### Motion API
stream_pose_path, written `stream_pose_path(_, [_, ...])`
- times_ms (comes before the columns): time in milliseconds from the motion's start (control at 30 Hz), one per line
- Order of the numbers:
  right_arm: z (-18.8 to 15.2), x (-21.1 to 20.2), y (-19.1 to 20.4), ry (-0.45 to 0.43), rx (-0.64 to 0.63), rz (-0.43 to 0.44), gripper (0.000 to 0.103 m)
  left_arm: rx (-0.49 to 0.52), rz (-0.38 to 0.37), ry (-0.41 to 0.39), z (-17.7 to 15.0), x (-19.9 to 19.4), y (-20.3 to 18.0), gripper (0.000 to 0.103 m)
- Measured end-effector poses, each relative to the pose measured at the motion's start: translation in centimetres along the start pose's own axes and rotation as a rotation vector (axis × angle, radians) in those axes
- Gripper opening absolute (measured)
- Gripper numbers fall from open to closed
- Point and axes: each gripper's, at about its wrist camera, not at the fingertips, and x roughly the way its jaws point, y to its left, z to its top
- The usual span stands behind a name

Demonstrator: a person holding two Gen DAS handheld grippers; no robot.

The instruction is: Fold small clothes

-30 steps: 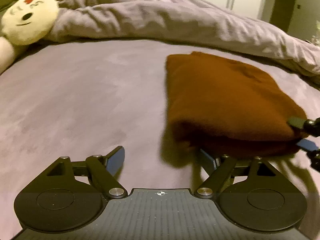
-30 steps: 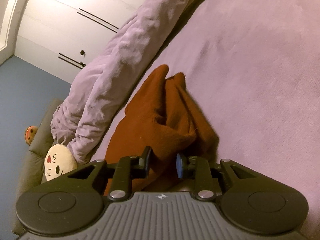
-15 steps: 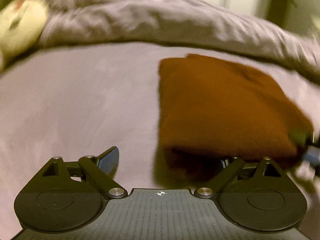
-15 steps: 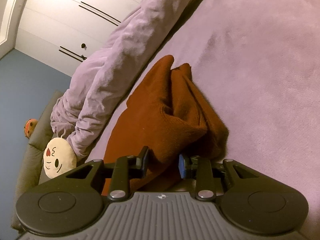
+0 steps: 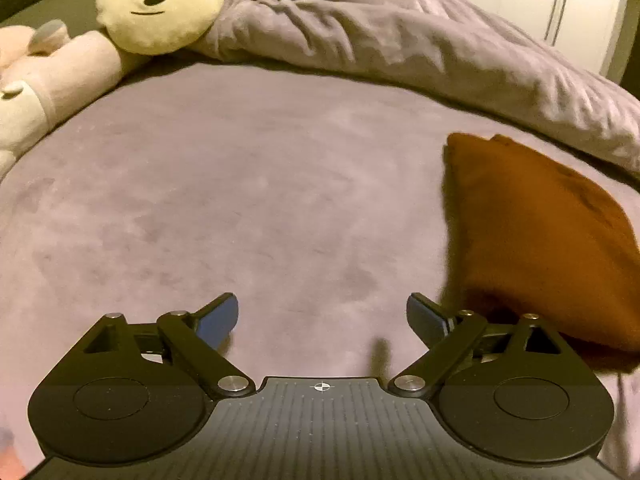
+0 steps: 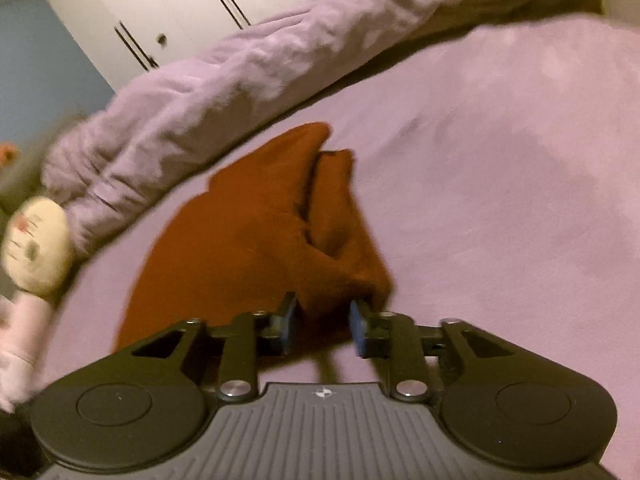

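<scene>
Left gripper [image 5: 322, 320]: your jaws stand wide over bare bedsheet [image 5: 256, 200], nothing between them.
Right gripper [image 6: 323, 326]: your jaws are opening; the folded rust-brown garment [image 6: 256, 240] has a corner between them, seemingly no longer pinched, though the view is blurred.
Garment: lies on the sheet, below the rumpled duvet [image 5: 400, 44].

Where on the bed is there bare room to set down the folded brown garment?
The widest free patch is the lilac sheet ahead of the left hand-held gripper, bordered by the plush toys, the bunched duvet and the brown garment. In the right wrist view, more bare sheet lies right of the garment. It is crowded along the duvet and toys.
</scene>
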Motion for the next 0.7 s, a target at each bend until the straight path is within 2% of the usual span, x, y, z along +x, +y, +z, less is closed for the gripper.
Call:
stream_pose_path(33, [-0.1, -0.5, 0.3, -0.001, -0.036, -0.032, 0.038, -0.01, -0.045, 0.016, 0.0, -0.4, 0.4, 0.097])
stream_pose_path(67, [-0.3, -1.1, 0.6, 0.014, -0.077, -0.056, 0.044, -0.021, -0.088, 0.034, -0.1, -0.9, 0.8, 0.099])
stream_pose_path(100, [-0.6, -1.6, 0.9, 0.04, -0.104, -0.058, 0.06, -0.016, -0.116, 0.05, -0.3, -1.4, 0.8, 0.1])
stream_pose_path(167, [-1.3, -2.5, 1.4, 0.082, -0.136, -0.037, 0.077, 0.035, -0.14, 0.069, -0.9, -2.3, 0.0, 0.101])
stream_pose_path(233, [-2.2, -3.5, 2.2, 0.111, -0.174, -0.03, 0.081, 0.112, -0.148, 0.086, -1.3, -2.9, -1.5, 0.102])
stream_pose_path(367, [-3.0, -4.9, 3.9, 0.177, -0.223, -0.03, 0.099, 0.218, -0.155, 0.121, -1.8, -4.1, -3.8, 0.102])
stream_pose_path(600, [-2.0, -7.0, 6.2, 0.168, -0.262, -0.075, 0.099, 0.25, -0.147, 0.106, -1.5, -6.4, -4.4, 0.103])
stream_pose_path(700, [-1.1, -6.7, 6.7, 0.223, -0.26, -0.128, 0.099, 0.259, -0.118, 0.089, -1.0, -6.8, -4.4, 0.103])
